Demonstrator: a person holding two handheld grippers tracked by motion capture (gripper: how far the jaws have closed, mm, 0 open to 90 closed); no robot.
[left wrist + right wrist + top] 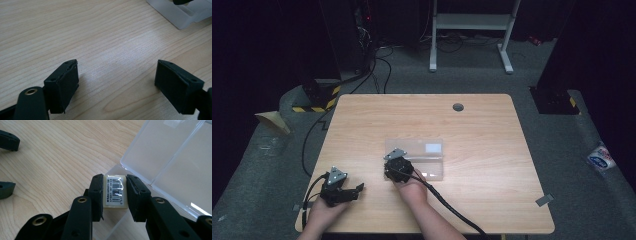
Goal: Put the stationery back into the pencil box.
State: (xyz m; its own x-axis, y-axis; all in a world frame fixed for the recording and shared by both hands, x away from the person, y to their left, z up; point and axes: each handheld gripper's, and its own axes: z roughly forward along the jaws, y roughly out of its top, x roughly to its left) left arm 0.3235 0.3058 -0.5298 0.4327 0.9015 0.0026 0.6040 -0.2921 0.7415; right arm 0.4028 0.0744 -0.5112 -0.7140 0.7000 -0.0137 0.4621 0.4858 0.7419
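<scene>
A clear plastic box [427,155] lies open in the middle of the wooden table [482,130], lid folded back. My right gripper [398,166] hovers at its near left corner. In the right gripper view the gripper [115,181] is shut on a small white block with a barcode label [114,195], held just over the box's corner [117,168], with the lid [172,152] beyond. My left gripper [354,191] rests near the table's front left, open and holding nothing [117,71]. The box's corner [180,15] sits far ahead of it.
A grey grommet hole [458,106] marks the table's far side. Bare wood surrounds the box. On the floor are black cables [312,135] at left, a white desk frame [472,22] behind, and a small packet [601,159] at right.
</scene>
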